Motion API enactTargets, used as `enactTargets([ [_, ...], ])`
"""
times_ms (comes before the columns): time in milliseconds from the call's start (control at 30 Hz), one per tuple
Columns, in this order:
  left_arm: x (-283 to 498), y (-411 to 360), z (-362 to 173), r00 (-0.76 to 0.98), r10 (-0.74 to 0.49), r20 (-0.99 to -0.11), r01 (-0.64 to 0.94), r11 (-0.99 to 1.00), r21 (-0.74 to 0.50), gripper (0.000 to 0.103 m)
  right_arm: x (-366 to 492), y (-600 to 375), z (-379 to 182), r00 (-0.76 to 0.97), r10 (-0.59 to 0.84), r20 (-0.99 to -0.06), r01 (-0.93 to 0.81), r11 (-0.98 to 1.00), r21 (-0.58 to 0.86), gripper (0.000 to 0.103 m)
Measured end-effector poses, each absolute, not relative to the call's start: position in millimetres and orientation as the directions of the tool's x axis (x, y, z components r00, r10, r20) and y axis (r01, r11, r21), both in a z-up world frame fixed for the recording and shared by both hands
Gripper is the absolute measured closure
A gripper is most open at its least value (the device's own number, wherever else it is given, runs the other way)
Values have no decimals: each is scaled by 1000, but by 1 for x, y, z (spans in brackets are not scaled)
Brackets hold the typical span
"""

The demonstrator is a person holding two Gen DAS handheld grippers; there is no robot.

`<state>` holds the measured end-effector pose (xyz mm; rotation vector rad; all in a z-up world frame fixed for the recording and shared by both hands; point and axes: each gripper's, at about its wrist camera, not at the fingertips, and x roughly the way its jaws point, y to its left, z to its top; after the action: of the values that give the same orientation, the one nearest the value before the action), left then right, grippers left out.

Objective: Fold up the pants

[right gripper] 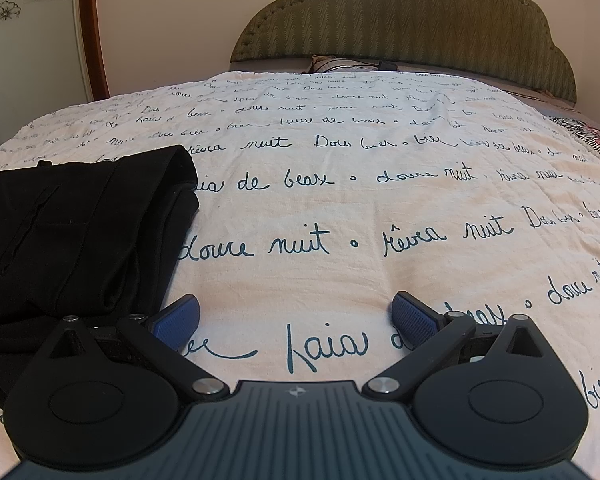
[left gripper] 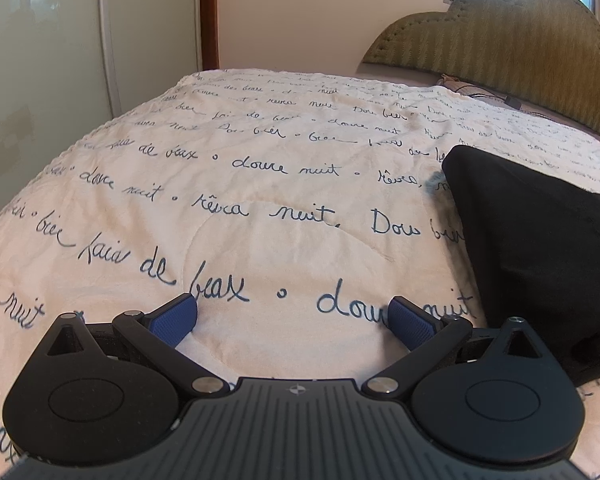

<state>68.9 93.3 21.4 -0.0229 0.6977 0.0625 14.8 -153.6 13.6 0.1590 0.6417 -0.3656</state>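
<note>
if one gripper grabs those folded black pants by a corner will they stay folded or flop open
The black pants look like soft, limp cloth in loose layers, so they would probably droop and unfold. They seem light. Pushed, they may bunch up and drag the blanket rather than slide.

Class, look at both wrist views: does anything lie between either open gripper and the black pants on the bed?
Nothing visible does. Only bare cream script-printed bedspread separates the left gripper and right gripper from the folded black fabric pants.

left tool [left gripper: 294,320] agape, right tool [right gripper: 296,318] likewise (empty)
</note>
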Motion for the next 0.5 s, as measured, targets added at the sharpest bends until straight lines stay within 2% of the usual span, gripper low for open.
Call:
enactTargets([
  [200, 62, 88, 26, 728, 49, -684, -84, 996, -18, 0, 15, -153, 14, 740, -284, -610, 380, 924, 31, 0],
  [500, 63, 88, 24, 715, 65, -696, -92, 996, -2, 0, 15, -154, 13, 739, -284, -610, 380, 924, 31, 0],
])
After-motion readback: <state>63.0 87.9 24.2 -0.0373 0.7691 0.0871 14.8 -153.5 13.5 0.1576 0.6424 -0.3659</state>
